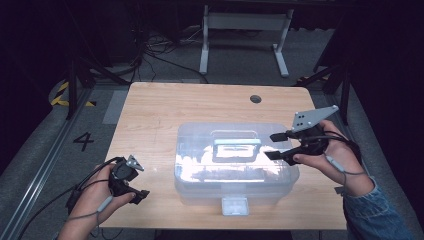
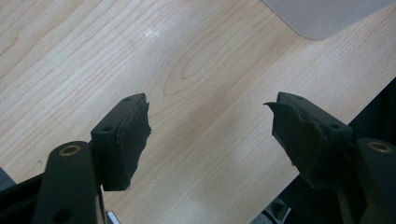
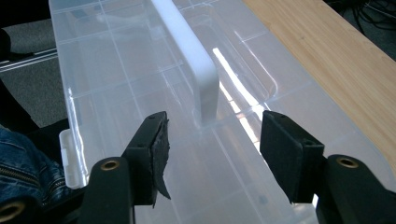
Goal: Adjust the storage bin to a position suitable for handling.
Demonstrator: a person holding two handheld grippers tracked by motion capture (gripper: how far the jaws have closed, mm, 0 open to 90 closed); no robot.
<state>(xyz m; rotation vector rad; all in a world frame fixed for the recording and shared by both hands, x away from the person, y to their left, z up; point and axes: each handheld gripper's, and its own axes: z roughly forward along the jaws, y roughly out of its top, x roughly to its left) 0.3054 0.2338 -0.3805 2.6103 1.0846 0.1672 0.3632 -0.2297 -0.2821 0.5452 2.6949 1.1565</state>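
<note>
A clear plastic storage box (image 1: 235, 160) with its lid on sits at the centre of the high view, on the near half of the wooden worktop (image 1: 150, 115). A pale handle (image 1: 237, 149) lies on the lid, and a white latch (image 1: 235, 205) sticks out from the side nearest the bottom edge of the frame. At the box's right end, right of centre in the frame, the right gripper (image 1: 274, 146) hovers over the lid, its fingers (image 3: 153, 154) spread wide with nothing between them; in the right gripper view they frame the end of the handle (image 3: 196, 70). In the lower left of the high view, the left gripper (image 1: 141, 195) is well apart from the box, its fingers (image 2: 122, 140) wide open over bare worktop (image 2: 205, 93).
</note>
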